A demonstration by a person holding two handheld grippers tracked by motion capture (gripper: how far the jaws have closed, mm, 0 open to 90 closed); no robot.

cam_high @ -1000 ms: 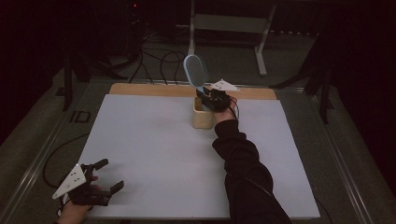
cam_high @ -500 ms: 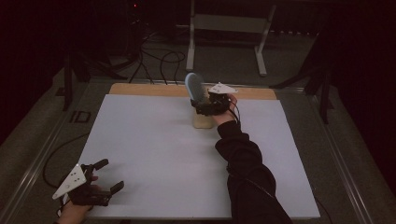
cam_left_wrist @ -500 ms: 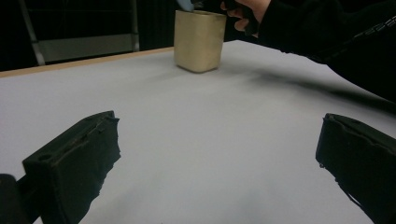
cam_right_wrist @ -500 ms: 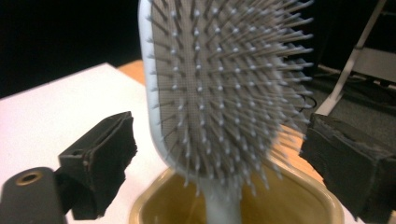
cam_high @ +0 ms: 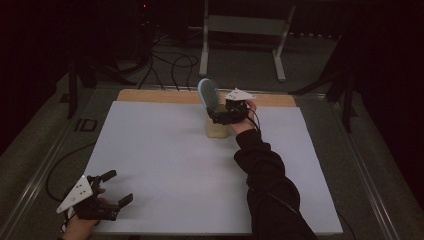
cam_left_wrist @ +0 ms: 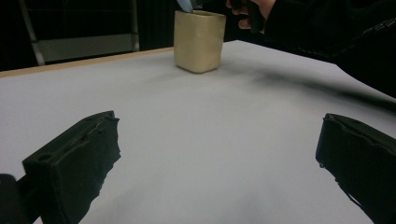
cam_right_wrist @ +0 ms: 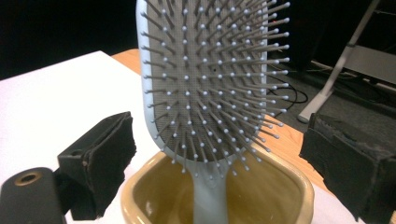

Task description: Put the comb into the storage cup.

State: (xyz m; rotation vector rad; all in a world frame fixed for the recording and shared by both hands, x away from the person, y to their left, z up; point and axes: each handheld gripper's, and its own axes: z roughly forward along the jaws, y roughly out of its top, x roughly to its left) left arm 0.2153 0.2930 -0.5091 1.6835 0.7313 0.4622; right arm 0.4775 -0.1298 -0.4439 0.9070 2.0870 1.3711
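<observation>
White table sheet [cam_high: 165,165], bare in front. Far side: beige cup [cam_high: 216,128] with a pale-blue hairbrush [cam_high: 207,95] standing handle-down in it, seemingly placed. Right gripper [cam_high: 223,116] hovers at the brush, jaws apart, not clamping. Left gripper [cam_high: 114,188] rests near, jaws released, empty. Withdrawal probably remains.

Glossy, smooth cream-yellow plastic cup [cam_right_wrist: 261,196]. In it, pale grey-blue plastic paddle hairbrush [cam_right_wrist: 210,79], matt pad, stiff bristles with rounded tips. Under the cup, matt white sheet [cam_high: 165,165]; behind it, bare wooden edge [cam_high: 160,96]. Rough black jaw pads.
</observation>
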